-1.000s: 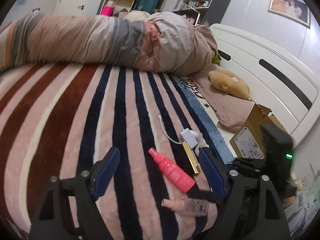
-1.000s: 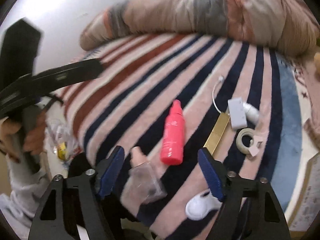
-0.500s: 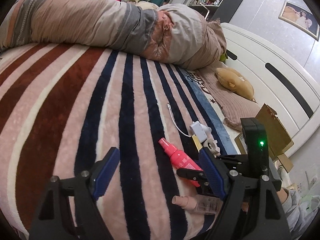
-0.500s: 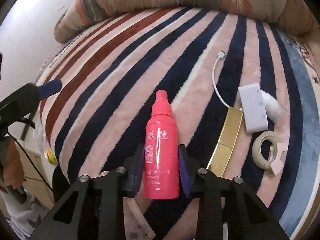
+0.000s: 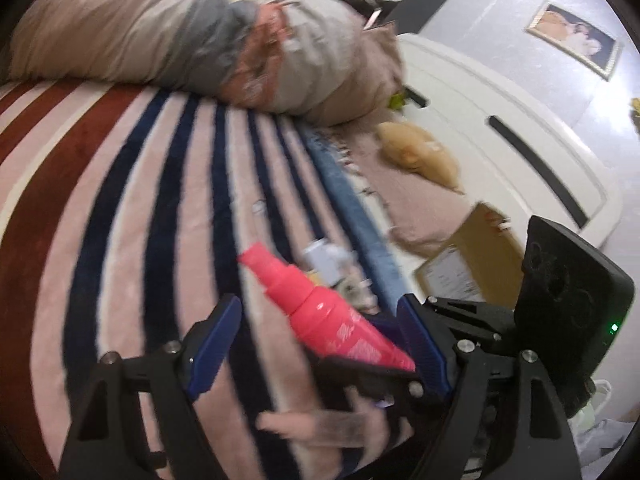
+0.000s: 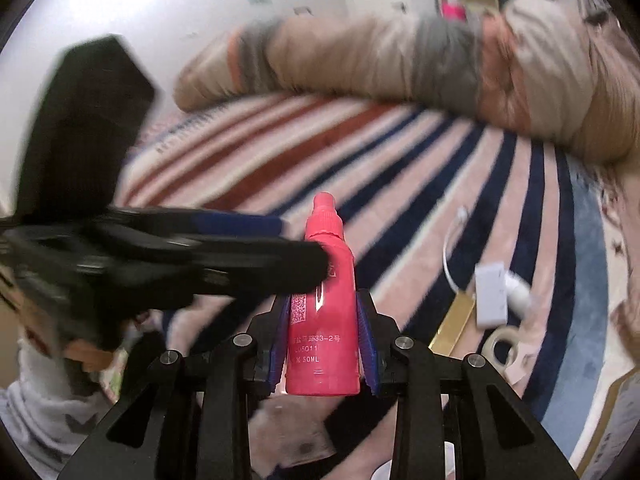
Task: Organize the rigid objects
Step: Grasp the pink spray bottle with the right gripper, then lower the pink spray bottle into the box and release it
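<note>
L gripper point(image 5: 318, 344) released w/ jaws wide, over striped blanket point(image 5: 120, 208) on bed, pink spray bottle point(image 6: 322, 300) lifted off blanket, clamped in R gripper point(image 6: 323, 344), white adapter point(image 6: 490, 300), gold bar point(image 6: 454, 326), tape roll point(image 6: 502, 350) on blanket at right

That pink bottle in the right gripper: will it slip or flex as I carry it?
Probably stiff: the pink bottle keeps its round shape between the right gripper pads. Its glossy skin may slide, since only the lower body is clamped. The label reads 50ML, so likely light. Set down on the striped blanket, it could roll.
</note>
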